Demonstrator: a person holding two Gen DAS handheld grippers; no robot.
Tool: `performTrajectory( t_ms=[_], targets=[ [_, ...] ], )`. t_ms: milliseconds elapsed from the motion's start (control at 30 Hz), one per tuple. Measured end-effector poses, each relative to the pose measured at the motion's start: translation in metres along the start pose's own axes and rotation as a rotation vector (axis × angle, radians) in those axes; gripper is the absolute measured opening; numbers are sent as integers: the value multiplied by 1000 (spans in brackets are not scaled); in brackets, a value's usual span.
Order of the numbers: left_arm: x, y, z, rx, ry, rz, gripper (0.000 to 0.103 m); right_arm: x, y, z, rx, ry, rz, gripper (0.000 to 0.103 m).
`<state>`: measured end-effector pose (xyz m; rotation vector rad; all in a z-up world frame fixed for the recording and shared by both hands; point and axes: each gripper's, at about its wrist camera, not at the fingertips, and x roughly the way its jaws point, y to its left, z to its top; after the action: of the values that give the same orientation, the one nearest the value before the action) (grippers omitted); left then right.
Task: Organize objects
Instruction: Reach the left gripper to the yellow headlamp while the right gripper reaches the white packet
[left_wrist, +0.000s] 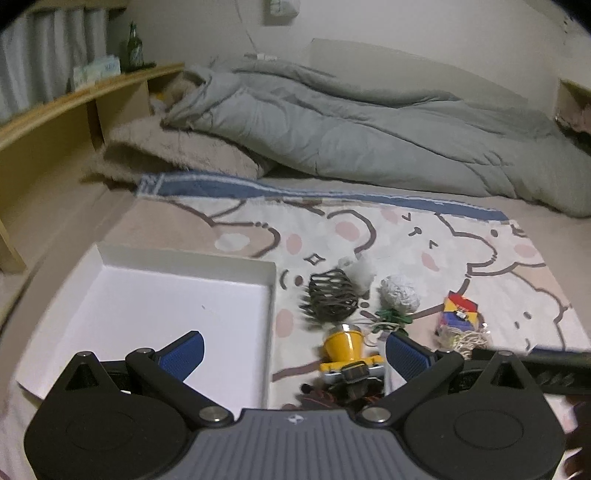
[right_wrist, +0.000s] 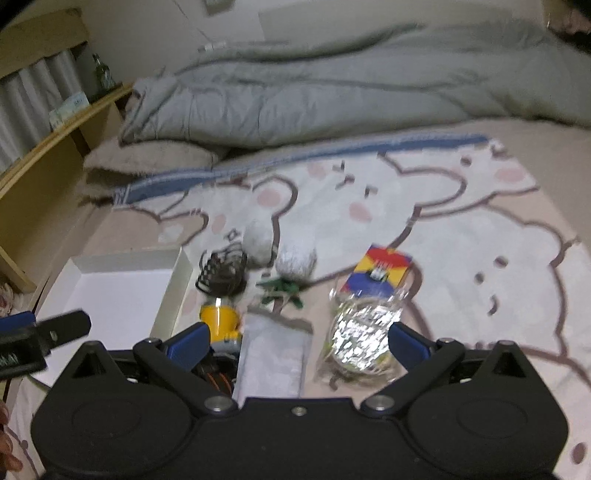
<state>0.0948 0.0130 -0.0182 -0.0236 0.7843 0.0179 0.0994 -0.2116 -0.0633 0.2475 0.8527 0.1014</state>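
A shallow white box (left_wrist: 155, 295) (right_wrist: 122, 291) lies on the patterned blanket at the left. Right of it sit a dark wire-mesh ball (left_wrist: 330, 297) (right_wrist: 221, 275), a white fluffy ball (left_wrist: 400, 291) (right_wrist: 295, 260), a green twist of cord (left_wrist: 391, 317) (right_wrist: 282, 290), a yellow headlamp (left_wrist: 345, 349) (right_wrist: 219, 321), a pale flat packet (right_wrist: 273, 354) and a clear bag with a colourful card (left_wrist: 460, 312) (right_wrist: 369, 314). My left gripper (left_wrist: 293, 349) is open over the box edge and headlamp. My right gripper (right_wrist: 299, 341) is open over the packet and bag.
The blanket with cartoon bears (left_wrist: 424, 236) covers the bed. A grey duvet (left_wrist: 332, 122) and a furry pillow (left_wrist: 177, 155) lie behind. A wooden headboard shelf (left_wrist: 74, 107) with a green bottle (left_wrist: 135, 48) runs along the left. The left gripper (right_wrist: 40, 336) shows at the left edge.
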Motion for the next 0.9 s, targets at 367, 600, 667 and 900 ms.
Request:
performTrajectory(
  t_ms=[367, 600, 667, 900],
  targets=[
    [37, -7, -7, -74, 139, -122, 103, 81, -7, -43, 108, 280, 22, 95],
    [64, -13, -13, -157, 239, -176, 85, 96, 4, -55, 117, 301, 75, 94],
    [72, -17, -14, -150, 252, -171, 81, 98, 9, -56, 101, 307, 83, 94],
    [102, -19, -24, -138, 327, -130, 70, 102, 28, -66, -164, 343, 12, 69]
  ],
)
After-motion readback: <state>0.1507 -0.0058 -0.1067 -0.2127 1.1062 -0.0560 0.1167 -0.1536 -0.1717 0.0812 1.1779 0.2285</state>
